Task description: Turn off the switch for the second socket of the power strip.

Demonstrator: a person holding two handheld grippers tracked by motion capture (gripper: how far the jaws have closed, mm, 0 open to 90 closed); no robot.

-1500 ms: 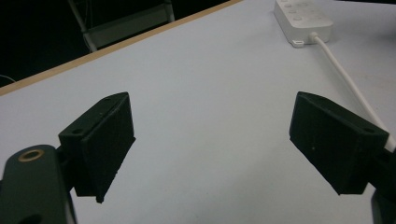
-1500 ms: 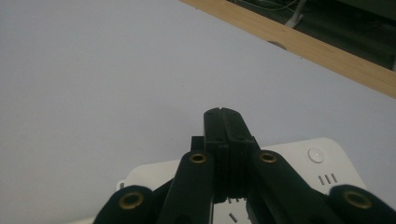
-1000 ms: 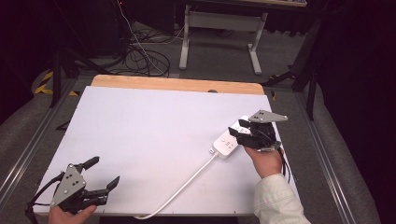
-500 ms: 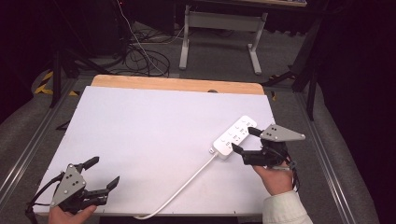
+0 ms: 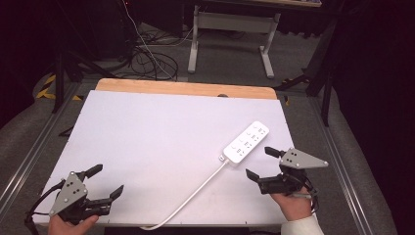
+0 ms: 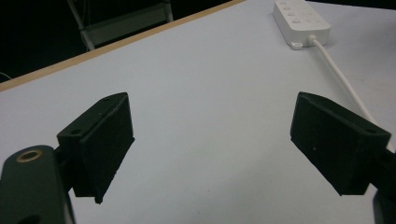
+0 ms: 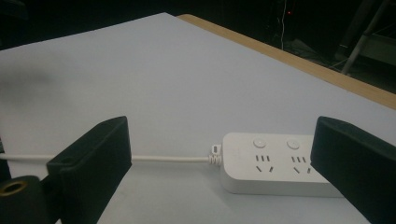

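Note:
A white power strip (image 5: 247, 142) lies flat on the white tabletop (image 5: 161, 132), right of centre. Its white cable (image 5: 195, 192) runs to the front edge. My right gripper (image 5: 258, 161) hovers just in front of the strip's cable end, apart from it. Its jaws have just been opening and stand wide, with nothing pressed between them. In the right gripper view the strip (image 7: 271, 163) and cable (image 7: 163, 158) lie beyond the open gripper (image 7: 219, 140). My left gripper (image 5: 110, 178) rests open at the front left corner. The left gripper view shows its empty gripper (image 6: 217, 140) and the strip (image 6: 301, 18) far off.
A wooden edge (image 5: 186, 89) borders the table's far side. Metal rails (image 5: 342, 166) run along both sides. Behind the table, loose cables (image 5: 151, 58) lie on the floor beside a desk frame (image 5: 230, 29).
The right gripper let go of the power strip's near end, opened and drew back toward the front right. The strip stayed on the table. The left gripper has not moved.

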